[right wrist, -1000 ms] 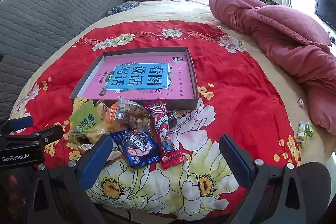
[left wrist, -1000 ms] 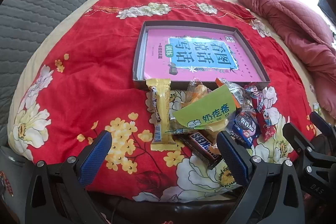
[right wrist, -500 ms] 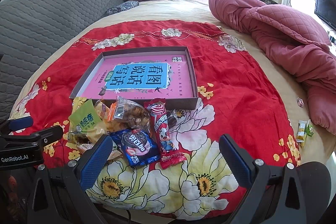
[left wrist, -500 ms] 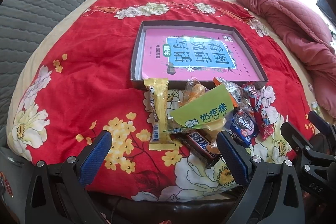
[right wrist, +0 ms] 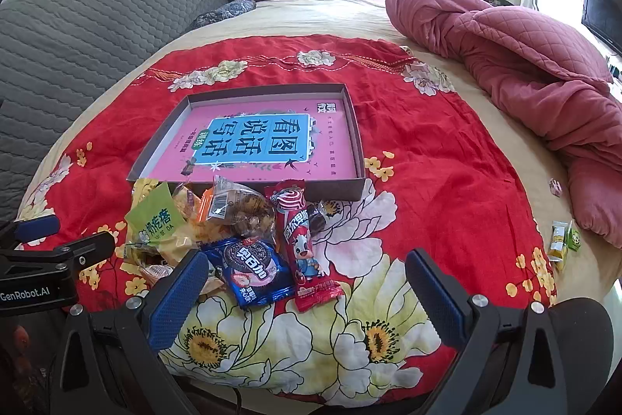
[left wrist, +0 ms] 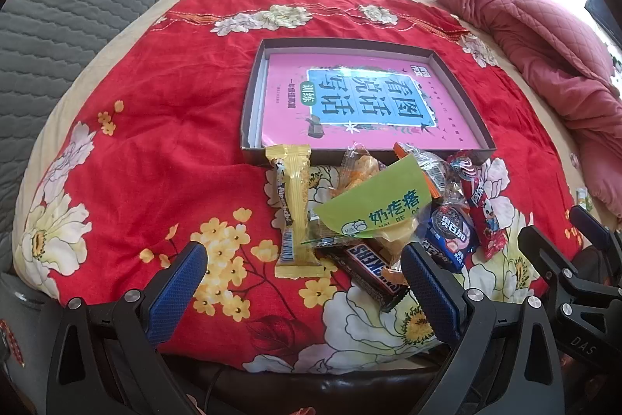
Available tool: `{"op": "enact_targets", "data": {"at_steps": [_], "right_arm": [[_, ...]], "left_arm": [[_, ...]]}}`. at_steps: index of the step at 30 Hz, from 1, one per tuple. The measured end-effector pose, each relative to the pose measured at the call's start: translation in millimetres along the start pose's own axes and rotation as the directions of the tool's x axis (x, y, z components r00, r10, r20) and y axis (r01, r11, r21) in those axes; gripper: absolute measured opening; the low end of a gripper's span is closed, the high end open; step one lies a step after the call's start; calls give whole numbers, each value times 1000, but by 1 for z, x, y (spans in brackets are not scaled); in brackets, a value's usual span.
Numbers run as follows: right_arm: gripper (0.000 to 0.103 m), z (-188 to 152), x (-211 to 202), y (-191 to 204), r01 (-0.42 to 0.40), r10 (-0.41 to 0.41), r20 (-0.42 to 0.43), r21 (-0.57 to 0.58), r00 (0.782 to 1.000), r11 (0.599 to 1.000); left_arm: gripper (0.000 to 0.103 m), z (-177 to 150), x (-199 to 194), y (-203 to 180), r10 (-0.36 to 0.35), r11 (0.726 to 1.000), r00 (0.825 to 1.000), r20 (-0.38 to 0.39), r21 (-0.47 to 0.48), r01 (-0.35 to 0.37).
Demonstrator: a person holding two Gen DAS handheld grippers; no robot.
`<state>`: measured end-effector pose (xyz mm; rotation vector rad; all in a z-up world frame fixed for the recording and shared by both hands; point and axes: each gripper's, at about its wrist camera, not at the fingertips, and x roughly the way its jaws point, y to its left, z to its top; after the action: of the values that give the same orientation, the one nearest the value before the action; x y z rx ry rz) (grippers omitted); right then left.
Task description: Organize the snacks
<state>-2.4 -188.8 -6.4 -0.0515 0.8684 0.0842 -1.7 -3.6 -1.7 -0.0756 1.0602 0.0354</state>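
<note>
Nothing is being carried yet, so by my read we're sitting at the approach before the first pick. The snack pile [left wrist: 373, 216] is lying on the red flowered bedspread [left wrist: 155, 150], bunched against the near wall of the shallow box [left wrist: 458, 92]. The box is holding only a pink book [left wrist: 365, 104]; no snacks are sitting in it.

Left tongs [left wrist: 299, 294] are hovering low at the near edge of the bed, spread wide, gripping nothing. The yellow wafer bar [left wrist: 295, 216] and the Snickers bar [left wrist: 369, 271] are lying just beyond the gap between the fingers, wafer toward the left, Snickers toward the right finger.

Right tongs [right wrist: 307, 298] are likewise gaping and empty, hovering at the near edge. The blue cookie pack [right wrist: 252, 271] and the red candy stick [right wrist: 303, 240] are sitting just past the gap, nearer the left finger.

The green pouch [left wrist: 373, 212] is resting on top of the heap, overlapping several wrappers.

Next move, as I judge it: pick an outlier, not the heap. The wafer bar is looking easiest for the left, the red stick for the right. Advance, drop the fingers astride it, close, lift over the box wall.

Two small packets [right wrist: 563, 240] are lying far right near the pink quilt [right wrist: 525, 65], well apart from the pile.
</note>
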Motion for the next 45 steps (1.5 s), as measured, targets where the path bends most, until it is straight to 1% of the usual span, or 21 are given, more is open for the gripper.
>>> {"op": "enact_targets", "data": {"at_steps": [11, 25, 32, 38, 45], "right_arm": [[102, 1, 0, 1, 0, 0, -2, 1, 1000, 1000], [102, -2, 5, 0, -2, 2, -15, 3, 1000, 1000], [102, -2, 8, 1, -3, 3, -18, 4, 1000, 1000], [102, -1, 16, 0, -25, 26, -29, 14, 999, 1000], [102, 0, 24, -7, -55, 57, -48, 45, 997, 998]], "left_arm": [[100, 0, -1, -2, -2, 1000, 1000, 1, 7, 2], [100, -1, 5, 0, -22, 1000, 1000, -11, 4, 22], [100, -1, 10, 7, -50, 999, 999, -18, -23, 49], [100, 1, 17, 20, -71, 996, 997, -33, -64, 68], [100, 3, 30, 43, -62, 991, 996, -60, -121, 55]]}}
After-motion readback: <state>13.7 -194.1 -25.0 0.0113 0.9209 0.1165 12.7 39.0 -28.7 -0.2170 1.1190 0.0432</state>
